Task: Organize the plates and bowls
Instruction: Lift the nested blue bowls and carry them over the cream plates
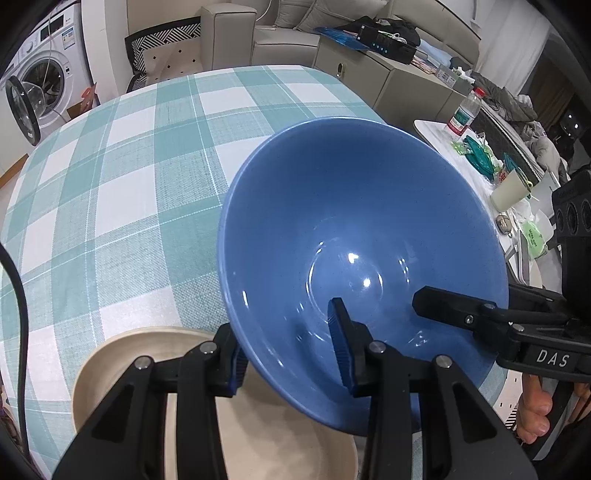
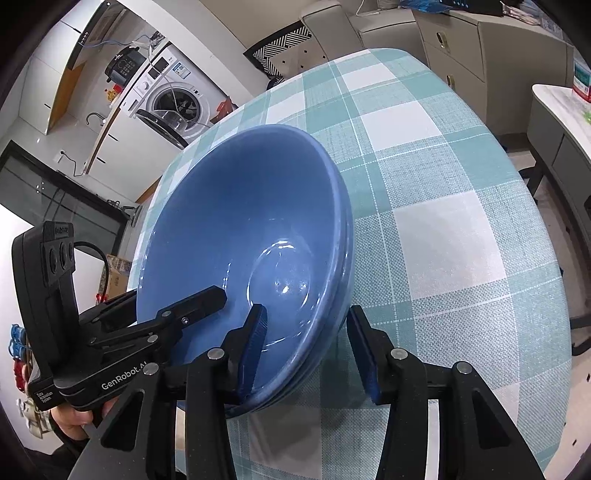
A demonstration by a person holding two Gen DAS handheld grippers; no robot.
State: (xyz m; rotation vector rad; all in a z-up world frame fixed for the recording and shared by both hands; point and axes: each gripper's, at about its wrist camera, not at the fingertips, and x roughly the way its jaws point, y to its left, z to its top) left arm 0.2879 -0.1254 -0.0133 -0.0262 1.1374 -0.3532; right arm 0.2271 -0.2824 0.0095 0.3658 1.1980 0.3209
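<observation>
Nearest to us, our left gripper (image 1: 291, 343) straddles the near rim of the blue bowl (image 1: 354, 229): one blue-padded finger sits inside the bowl, the other outside under its wall, and the jaws are partly closed around the rim. Whether both pads press on the wall we cannot tell for sure, though the outer pad looks to touch it. Our right gripper (image 2: 306, 347) straddles the opposite side of the same rim in the same way, jaws partly closed; its inner pad lies against the inside wall, while a gap shows between the outer pad and the bowl. In the right wrist view the blue bowl (image 2: 236, 236) shows more than one rim edge, so it looks like nested bowls.

The bowl is tilted, its mouth turned toward us. Just under and beside it, at the near left of the left wrist view, lies a cream plate (image 1: 122, 365), partly covered by the bowl and by our fingers.

Beyond the bowl the checked tablecloth (image 1: 110, 177) runs bare to the far edge of the table, with wide free surface to the left and ahead. Past that edge stand a washing machine (image 1: 44, 81) and a sofa (image 1: 280, 33). To the right a cluttered side table carries a water bottle (image 1: 466, 110).
</observation>
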